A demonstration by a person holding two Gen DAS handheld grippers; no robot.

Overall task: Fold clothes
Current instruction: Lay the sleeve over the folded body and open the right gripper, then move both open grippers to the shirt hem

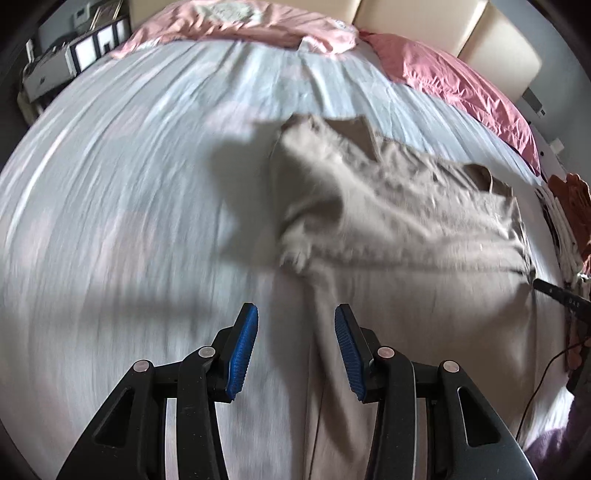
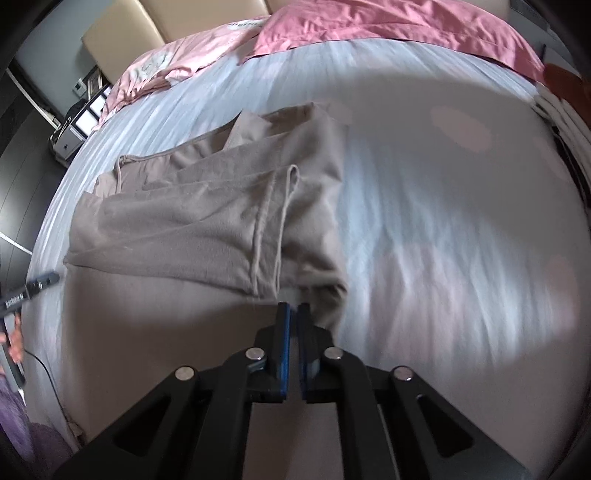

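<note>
Trousers (image 2: 207, 221), beige and soft-looking, were lying on the bed sheet (image 1: 110, 221), partly folded so one layer sat over another. In the right wrist view they filled the left-centre of the frame, with a hemmed leg end running down toward the bottom middle and a drawstring showing at the upper left of the fabric. In the left wrist view the same trousers sat centre-right, rumpled, with a long strip of leg running down to the bottom edge between the fingers.

Left gripper (image 1: 295, 350) was partly open, blue pads (image 1: 242, 354) well apart, hovering over that strip of leg. Nothing looked pinched; the cloth just lay under the gap.

Right gripper (image 2: 293, 347) had its jaws almost together, only a thin slit left between the pads. Its tips were right at the lower corner of the trousers, but I couldn't tell whether any fabric was actually caught in there, too blurry.

Pink pillows (image 2: 369, 26) were along the top of both frames, with a tan padded headboard (image 1: 424, 26) behind them. Both views were pretty smeared. A dark tool tip (image 2: 40, 282) poked in at the left edge of the right wrist view, and a thin black cable (image 2: 44, 365) trailed below it.
</note>
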